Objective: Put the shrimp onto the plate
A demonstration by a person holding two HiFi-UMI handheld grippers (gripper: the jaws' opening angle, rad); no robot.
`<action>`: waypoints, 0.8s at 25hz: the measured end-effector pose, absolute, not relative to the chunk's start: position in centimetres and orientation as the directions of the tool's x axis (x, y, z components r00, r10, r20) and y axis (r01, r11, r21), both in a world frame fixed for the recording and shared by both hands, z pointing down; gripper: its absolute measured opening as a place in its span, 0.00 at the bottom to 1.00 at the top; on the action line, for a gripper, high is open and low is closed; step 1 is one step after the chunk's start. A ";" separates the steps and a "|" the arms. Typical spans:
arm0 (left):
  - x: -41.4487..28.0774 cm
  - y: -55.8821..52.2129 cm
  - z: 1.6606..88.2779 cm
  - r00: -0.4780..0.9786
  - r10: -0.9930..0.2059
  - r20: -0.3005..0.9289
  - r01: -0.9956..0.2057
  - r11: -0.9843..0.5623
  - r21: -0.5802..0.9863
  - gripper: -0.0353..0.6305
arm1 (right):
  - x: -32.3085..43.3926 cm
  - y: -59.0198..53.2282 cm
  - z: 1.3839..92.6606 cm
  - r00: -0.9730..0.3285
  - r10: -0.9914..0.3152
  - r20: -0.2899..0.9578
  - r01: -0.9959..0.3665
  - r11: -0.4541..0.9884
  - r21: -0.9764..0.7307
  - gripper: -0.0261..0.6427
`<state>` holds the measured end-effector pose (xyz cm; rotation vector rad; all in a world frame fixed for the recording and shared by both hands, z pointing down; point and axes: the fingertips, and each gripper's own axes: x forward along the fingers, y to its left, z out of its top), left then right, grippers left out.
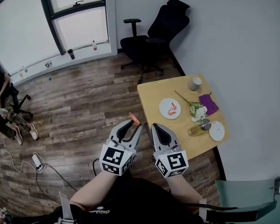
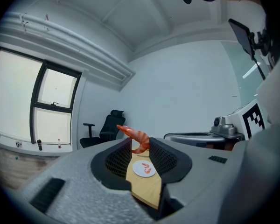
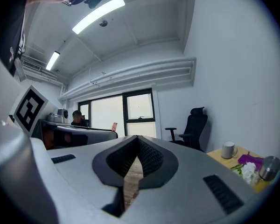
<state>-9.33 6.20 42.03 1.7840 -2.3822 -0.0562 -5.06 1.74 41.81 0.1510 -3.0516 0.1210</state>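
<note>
My left gripper [image 1: 134, 123] is shut on an orange shrimp [image 1: 134, 119], which sticks up from its tips just off the table's near-left edge. Seen along the jaws in the left gripper view, that shrimp [image 2: 139, 138] is pinched between the ribbed pads of the left gripper [image 2: 140, 143]. Beyond it, a white plate [image 2: 141, 171] lies on the table. In the head view this plate [image 1: 164, 104] carries another shrimp [image 1: 173, 108]. My right gripper [image 1: 151, 126] is beside the left, its jaw tips together and nothing between them [image 3: 137, 139].
The wooden table [image 1: 154, 97] also carries a mug [image 1: 195, 83], a purple cloth [image 1: 208, 103], flowers [image 1: 196, 110], a metal can [image 1: 205, 124] and a small empty plate [image 1: 217, 130]. A black office chair [image 1: 154, 36] stands behind it. A person sits at the far left [image 1: 2, 106].
</note>
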 end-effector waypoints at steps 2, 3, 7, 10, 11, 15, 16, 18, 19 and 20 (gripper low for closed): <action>-12.7 5.2 42.0 -0.250 -0.960 0.122 -0.956 0.265 0.127 0.23 | -8.2 0.7 41.8 -0.988 -0.120 0.097 -0.128 0.988 -0.088 0.04; -14.4 4.6 42.0 -0.236 -0.963 0.128 -0.960 0.252 0.126 0.23 | -9.7 0.1 41.9 -0.986 -0.136 0.101 -0.146 0.984 -0.099 0.04; -20.2 1.3 41.9 -0.152 -0.978 0.144 -0.977 0.171 0.129 0.23 | -15.4 -2.8 42.2 -0.970 -0.213 0.120 -0.227 0.967 -0.116 0.04; -23.3 -1.4 42.0 -0.059 -0.986 0.158 -0.987 0.082 0.141 0.23 | -18.7 -5.1 42.2 -0.947 -0.290 0.139 -0.307 0.943 -0.127 0.04; -24.0 -2.3 42.1 -0.027 -0.987 0.161 -0.987 0.051 0.150 0.23 | -19.5 -5.8 42.2 -0.938 -0.317 0.142 -0.335 0.933 -0.129 0.04; -25.3 -5.5 42.1 0.099 -0.982 0.163 -0.984 -0.072 0.166 0.23 | -20.8 -8.5 42.0 -0.891 -0.431 0.141 -0.449 0.884 -0.129 0.04; -25.2 -6.4 42.1 0.130 -0.978 0.161 -0.981 -0.104 0.161 0.23 | -20.6 -9.2 42.0 -0.877 -0.460 0.139 -0.477 0.869 -0.130 0.04; -24.3 -8.2 42.0 0.191 -0.969 0.153 -0.973 -0.168 0.156 0.23 | -19.4 -10.5 42.0 -0.844 -0.518 0.138 -0.534 0.836 -0.130 0.04; -23.5 -9.1 41.8 0.225 -0.963 0.148 -0.967 -0.202 0.157 0.23 | -18.5 -11.1 41.9 -0.826 -0.547 0.139 -0.563 0.817 -0.129 0.04; -22.6 -9.9 41.6 0.261 -0.955 0.143 -0.958 -0.237 0.162 0.23 | -17.4 -11.7 41.8 -0.805 -0.576 0.139 -0.592 0.796 -0.129 0.04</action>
